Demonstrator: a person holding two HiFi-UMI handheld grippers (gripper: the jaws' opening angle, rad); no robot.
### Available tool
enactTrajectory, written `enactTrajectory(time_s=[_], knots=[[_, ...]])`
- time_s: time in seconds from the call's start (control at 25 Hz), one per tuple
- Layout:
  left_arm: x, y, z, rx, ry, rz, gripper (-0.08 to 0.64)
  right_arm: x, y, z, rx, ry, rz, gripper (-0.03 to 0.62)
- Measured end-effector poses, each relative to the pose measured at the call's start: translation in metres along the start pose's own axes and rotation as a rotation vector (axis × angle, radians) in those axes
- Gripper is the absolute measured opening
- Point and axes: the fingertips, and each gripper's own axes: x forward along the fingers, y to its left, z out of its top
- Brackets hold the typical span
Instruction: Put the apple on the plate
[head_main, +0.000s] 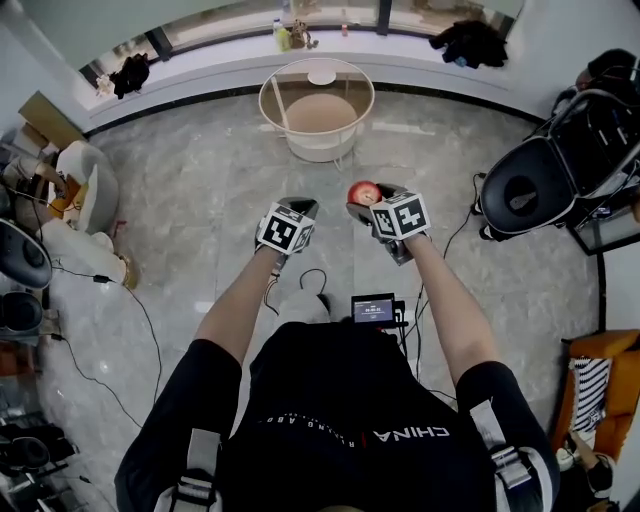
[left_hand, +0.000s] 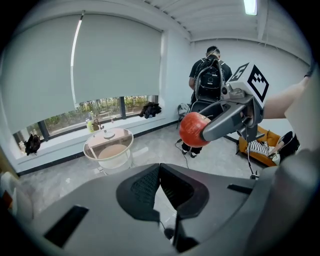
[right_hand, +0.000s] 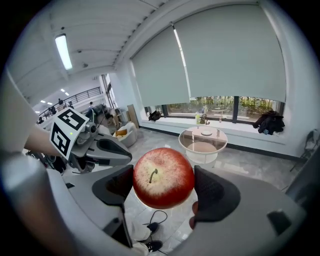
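Observation:
A red apple (head_main: 363, 192) is held in the air in front of the person, with my right gripper (head_main: 367, 197) shut on it. In the right gripper view the apple (right_hand: 163, 177) fills the gap between the two black pads, stem towards the camera. My left gripper (head_main: 302, 208) hangs beside it to the left, shut and holding nothing; its pads (left_hand: 145, 187) meet at the tips. From there the apple (left_hand: 194, 129) shows up at the right. A small white plate (head_main: 322, 76) lies on a round glass table (head_main: 290, 120) further ahead, near the window.
A black stroller (head_main: 530, 185) stands to the right, an orange seat (head_main: 600, 385) at the lower right. White chairs (head_main: 85, 185) and gear crowd the left. Cables (head_main: 130, 300) run over the marble floor. Another person (left_hand: 210, 75) stands in the background.

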Motion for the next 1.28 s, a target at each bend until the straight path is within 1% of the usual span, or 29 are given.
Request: enactTrajectory(time_s=[0.2,0.36,0.44,0.52,0.6,0.68,0.76,0.92,0.96,1.04,1.16,1.28], knots=[[0.013,0.031,0.015,-0.011,-0.014,-0.006,0.017,0.022,-0.014,0.013,0.031,0.011,-0.008,0.37],[0.05,0.069,0.024,-0.022,-0.012,-0.02,0.017,0.055,-0.038,0.022,0.036,0.038,-0.009,0.371],[0.072,0.093,0.031,-0.025,-0.014,-0.036,0.017,0.075,-0.055,0.035,0.034,0.048,-0.022,0.37],[0.092,0.12,0.045,-0.021,-0.02,-0.063,0.017,0.097,-0.075,0.061,0.042,0.057,-0.047,0.37],[0.108,0.151,0.067,-0.017,-0.033,-0.091,0.017,0.125,-0.093,0.091,0.066,0.059,-0.068,0.37],[0.116,0.188,0.09,-0.011,-0.045,-0.115,0.017,0.156,-0.102,0.127,0.083,0.053,-0.078,0.37],[0.121,0.228,0.105,0.009,-0.046,-0.136,0.017,0.187,-0.109,0.164,0.09,0.053,-0.1,0.37],[0.139,0.31,0.131,0.051,-0.036,-0.131,0.017,0.245,-0.126,0.228,0.153,0.008,-0.121,0.37],[0.145,0.324,0.138,0.06,-0.037,-0.13,0.017,0.256,-0.13,0.239,0.163,0.002,-0.129,0.37],[0.157,0.348,0.152,0.061,-0.046,-0.135,0.017,0.273,-0.138,0.254,0.155,0.009,-0.146,0.37],[0.171,0.379,0.169,0.034,-0.057,-0.146,0.017,0.293,-0.154,0.27,0.143,0.028,-0.152,0.37],[0.193,0.398,0.178,0.014,-0.029,-0.172,0.017,0.306,-0.181,0.281,0.165,0.034,-0.157,0.37]])
